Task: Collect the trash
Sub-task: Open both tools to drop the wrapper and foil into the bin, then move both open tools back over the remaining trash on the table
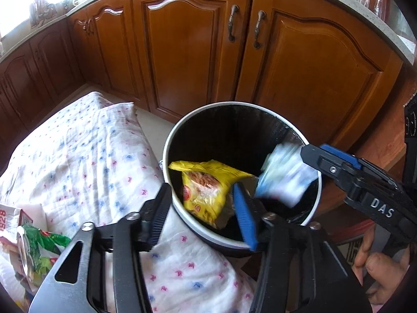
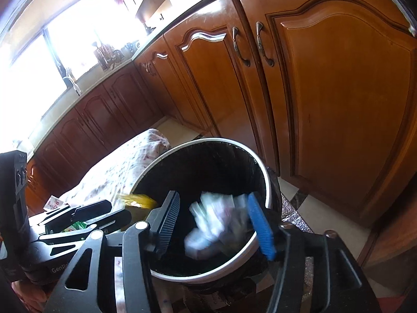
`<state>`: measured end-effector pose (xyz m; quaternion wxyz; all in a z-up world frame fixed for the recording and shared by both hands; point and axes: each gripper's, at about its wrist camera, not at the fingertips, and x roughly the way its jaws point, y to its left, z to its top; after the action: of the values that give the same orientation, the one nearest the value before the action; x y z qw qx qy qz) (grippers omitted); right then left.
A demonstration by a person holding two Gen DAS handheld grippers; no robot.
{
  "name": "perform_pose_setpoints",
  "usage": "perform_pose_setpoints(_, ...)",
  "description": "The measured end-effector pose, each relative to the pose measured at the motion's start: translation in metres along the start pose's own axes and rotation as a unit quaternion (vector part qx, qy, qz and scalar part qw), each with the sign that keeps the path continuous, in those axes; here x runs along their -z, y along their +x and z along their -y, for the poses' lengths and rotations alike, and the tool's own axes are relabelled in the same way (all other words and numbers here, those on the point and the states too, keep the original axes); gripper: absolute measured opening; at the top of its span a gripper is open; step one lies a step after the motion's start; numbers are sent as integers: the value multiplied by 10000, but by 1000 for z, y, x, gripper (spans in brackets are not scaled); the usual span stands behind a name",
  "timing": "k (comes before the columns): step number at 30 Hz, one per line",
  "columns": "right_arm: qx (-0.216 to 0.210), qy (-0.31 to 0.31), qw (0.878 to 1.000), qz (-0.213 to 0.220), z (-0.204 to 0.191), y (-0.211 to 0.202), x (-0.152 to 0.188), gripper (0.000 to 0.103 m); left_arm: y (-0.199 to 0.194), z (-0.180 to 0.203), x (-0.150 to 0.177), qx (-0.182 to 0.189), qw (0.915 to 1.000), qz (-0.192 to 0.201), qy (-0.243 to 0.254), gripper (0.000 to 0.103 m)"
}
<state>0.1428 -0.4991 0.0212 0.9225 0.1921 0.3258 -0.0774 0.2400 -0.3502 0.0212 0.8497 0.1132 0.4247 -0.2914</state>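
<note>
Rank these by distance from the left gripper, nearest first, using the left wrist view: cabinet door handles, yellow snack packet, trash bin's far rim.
1. Yellow snack packet, just ahead of the left gripper, inside the bin.
2. Trash bin's far rim, beyond the packet.
3. Cabinet door handles, farthest, high behind the bin.

The room is a kitchen. A row of brown wooden cabinets (image 1: pixel 182 52) stands along the wall, and their doors have arched panels and dark metal handles (image 1: pixel 232 23). Above them runs a pale speckled countertop (image 2: pixel 86 88), which turns at a corner. Very bright daylight comes through a window (image 2: pixel 28 73) over the counter, so that part looks almost white. Some small utensils (image 2: pixel 104 52) stand on the counter near the window, too blurred to tell. The floor (image 2: pixel 328 224) has light tiles. A white cloth (image 1: pixel 86 156) with small pink and blue marks lies spread in front of the cabinets.
</note>
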Motion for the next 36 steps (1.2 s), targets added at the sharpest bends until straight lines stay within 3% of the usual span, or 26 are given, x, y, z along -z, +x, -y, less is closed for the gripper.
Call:
perform_pose_setpoints(5, -27, 36, 9999, 152, -3, -14, 3, 59, -12, -5, 6, 94, 9998, 109, -121, 53)
perform_pose_setpoints(7, -51, 99, 9996, 252, -5, -23, 8, 70, -19, -8, 11, 154, 9996, 145, -203, 53)
perform_pose_setpoints(13, -231, 246, 9982, 489, -17, -44, 28, 82, -44, -17, 38, 134, 9982, 396, -426, 59)
perform_pose_setpoints(21, -552, 350, 9963, 550, -43, -59, 63, 82, -83, -44, 89, -62, 9954, 641, -707, 63)
perform_pose_setpoints(36, -897, -11, 9959, 135, -105, -50, 112, 82, -131, -118, 158, -443, 9854, 743, -1469, 64)
